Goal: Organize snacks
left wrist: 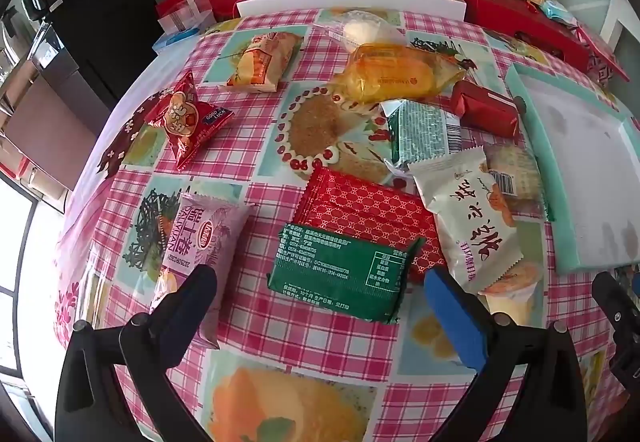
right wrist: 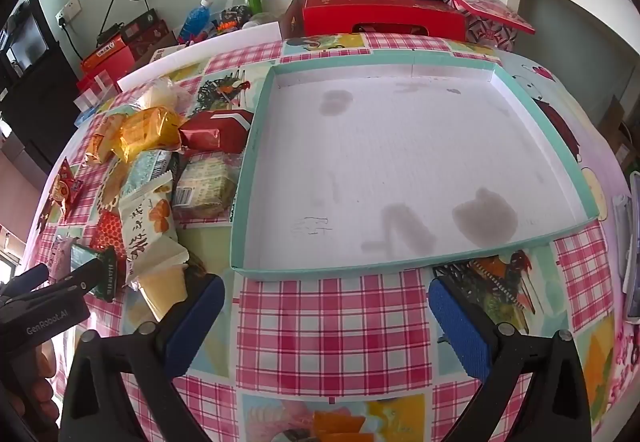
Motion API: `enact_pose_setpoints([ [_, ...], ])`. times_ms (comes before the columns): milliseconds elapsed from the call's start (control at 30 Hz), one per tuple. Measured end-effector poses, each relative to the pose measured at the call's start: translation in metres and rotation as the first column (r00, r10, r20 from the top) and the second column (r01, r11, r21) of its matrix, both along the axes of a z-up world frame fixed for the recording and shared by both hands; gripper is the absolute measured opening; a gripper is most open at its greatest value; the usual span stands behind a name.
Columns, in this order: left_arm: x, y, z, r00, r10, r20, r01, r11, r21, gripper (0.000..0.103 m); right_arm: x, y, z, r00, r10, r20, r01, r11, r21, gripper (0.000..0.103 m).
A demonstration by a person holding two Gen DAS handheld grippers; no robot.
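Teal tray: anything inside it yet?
No snacks. The teal tray holds only its white floor, with a few greyish stains and faint scribbles. The snacks still lie on the tablecloth to its left. In the right wrist view nothing covers the tray's floor.

Sealed snack packets lie scattered flat on the checked desk [left wrist: 320, 342]: a dark green packet [left wrist: 340, 276] overlapping a red patterned packet [left wrist: 368, 209], a pink packet [left wrist: 200, 242], a white packet [left wrist: 472, 217], a yellow packet [left wrist: 400, 73] and a small red pouch [left wrist: 184, 117]. Beside them sits a shallow teal-rimmed tray [right wrist: 256, 145], its white floor stained and bare.
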State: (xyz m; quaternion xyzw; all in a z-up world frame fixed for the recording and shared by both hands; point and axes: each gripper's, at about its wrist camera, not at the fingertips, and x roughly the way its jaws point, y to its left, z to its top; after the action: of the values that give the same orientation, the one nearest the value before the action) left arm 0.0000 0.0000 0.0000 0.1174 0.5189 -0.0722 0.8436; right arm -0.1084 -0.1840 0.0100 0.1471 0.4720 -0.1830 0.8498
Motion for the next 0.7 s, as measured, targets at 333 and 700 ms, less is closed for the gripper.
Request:
enact_pose_setpoints([
  [333, 0.0000, -0.0025, -0.0012, 1.000, 0.007, -0.003, -0.007, 1.000, 0.001, 0.103, -0.0001, 0.0002, -0.0008, 1.000, -0.001, -0.001, 0.001, 1.000, 0.001, 0.103],
  [700, -0.0009, -0.0005, -0.0029, 1.000, 0.004, -0.001, -0.004, 1.000, -0.006, 0.103, -0.0003, 0.0001, -0.0011, 1.000, -0.001, -0.002, 0.001, 1.000, 0.001, 0.103],
])
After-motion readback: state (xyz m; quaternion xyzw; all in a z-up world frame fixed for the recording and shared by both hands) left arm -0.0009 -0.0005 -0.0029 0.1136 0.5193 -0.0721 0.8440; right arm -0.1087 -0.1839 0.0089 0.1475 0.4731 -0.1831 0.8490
